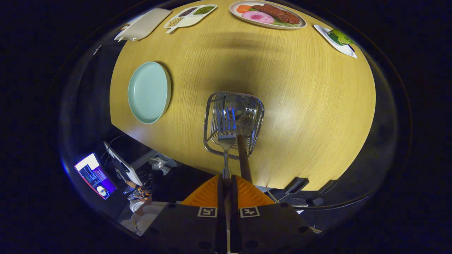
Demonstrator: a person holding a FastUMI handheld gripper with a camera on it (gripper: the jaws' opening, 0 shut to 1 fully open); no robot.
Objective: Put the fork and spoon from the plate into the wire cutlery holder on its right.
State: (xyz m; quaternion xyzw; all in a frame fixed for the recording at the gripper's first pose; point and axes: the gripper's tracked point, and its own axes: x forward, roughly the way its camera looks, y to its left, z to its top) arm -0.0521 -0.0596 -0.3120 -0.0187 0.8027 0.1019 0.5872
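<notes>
Fork (226,141): one, its handle pinched between the two fingers, tines pointing toward 12 o'clock over the near rim of the wire cutlery holder.
Spoon (237,116): one, its bowl down inside the holder, its dark wooden handle leaning out over the near rim toward 6 o'clock, just right of the fork.
Wire cutlery holder (257,120): one, a metal wire basket with a perforated base, just ahead of the fingers, standing on the table.
Gripper (226,181): one; its two fingers are drawn together, both pressing on the fork's thin handle, with only a narrow gap left between them.
Plate (149,92): one, pale green, round, at about 10 o'clock from the holder and well apart from it, with nothing lying on it.
Table (310,106): one, round, light wood grain, bearing all the dishes.
Food platter (267,14): one, oval, at about 12 o'clock, beyond the holder at the far edge.
Divided tray (190,16): one, with compartments of beans, at about 11 o'clock.
White board (143,24): one, left of the divided tray.
Small white dish (335,40): one, holding a green packet, at about 1 o'clock.
Screen (94,175): one, lit, below the table's edge at about 8 o'clock.
</notes>
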